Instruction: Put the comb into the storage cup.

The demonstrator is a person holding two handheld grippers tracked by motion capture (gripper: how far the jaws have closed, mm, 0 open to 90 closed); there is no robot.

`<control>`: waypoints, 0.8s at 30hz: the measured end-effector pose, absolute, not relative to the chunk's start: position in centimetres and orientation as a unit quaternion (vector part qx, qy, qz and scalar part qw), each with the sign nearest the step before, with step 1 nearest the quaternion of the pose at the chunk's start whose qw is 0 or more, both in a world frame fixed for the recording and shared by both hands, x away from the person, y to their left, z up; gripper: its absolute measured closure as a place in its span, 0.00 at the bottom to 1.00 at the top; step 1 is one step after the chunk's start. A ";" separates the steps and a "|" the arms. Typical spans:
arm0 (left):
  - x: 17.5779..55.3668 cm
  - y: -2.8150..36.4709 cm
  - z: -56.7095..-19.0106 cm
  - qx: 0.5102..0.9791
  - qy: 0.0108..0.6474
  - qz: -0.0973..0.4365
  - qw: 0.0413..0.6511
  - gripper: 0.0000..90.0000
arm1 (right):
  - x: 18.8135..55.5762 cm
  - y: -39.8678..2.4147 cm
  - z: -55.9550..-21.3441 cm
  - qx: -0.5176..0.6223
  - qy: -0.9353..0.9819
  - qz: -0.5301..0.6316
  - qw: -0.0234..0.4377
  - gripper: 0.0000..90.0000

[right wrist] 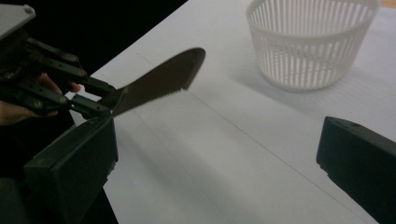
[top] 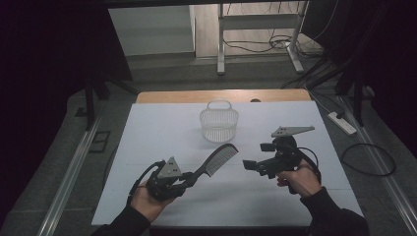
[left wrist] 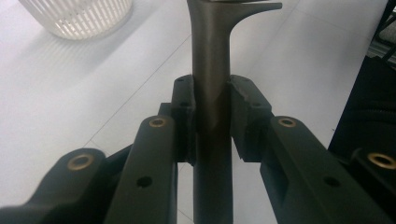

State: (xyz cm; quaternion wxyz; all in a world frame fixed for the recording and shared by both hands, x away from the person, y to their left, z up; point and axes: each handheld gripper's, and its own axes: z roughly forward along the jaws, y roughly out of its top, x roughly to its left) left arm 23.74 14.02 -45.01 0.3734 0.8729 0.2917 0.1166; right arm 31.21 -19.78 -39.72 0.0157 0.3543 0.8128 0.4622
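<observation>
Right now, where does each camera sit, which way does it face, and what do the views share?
High view: above the person's side, facing forward and down on the white table; both forearms, left hand-held gripper and right hand-held gripper.
Left gripper view: on the left hand-held gripper, along its jaws clamped on the comb handle; basket upper left.
Right gripper view: on the right hand-held gripper, jaws wide apart, facing the comb and the left hand.
Shared: comb, basket and table in all three.

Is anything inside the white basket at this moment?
Nothing can be seen in the basket; its slatted wall hides much of the floor. The comb is outside it, clamped by its handle in the left gripper.
</observation>
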 end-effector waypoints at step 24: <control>23.4 12.4 -45.0 0.877 0.264 0.116 0.385 0.81 | 33.6 -16.3 -39.7 0.383 0.815 0.430 -0.065 0.00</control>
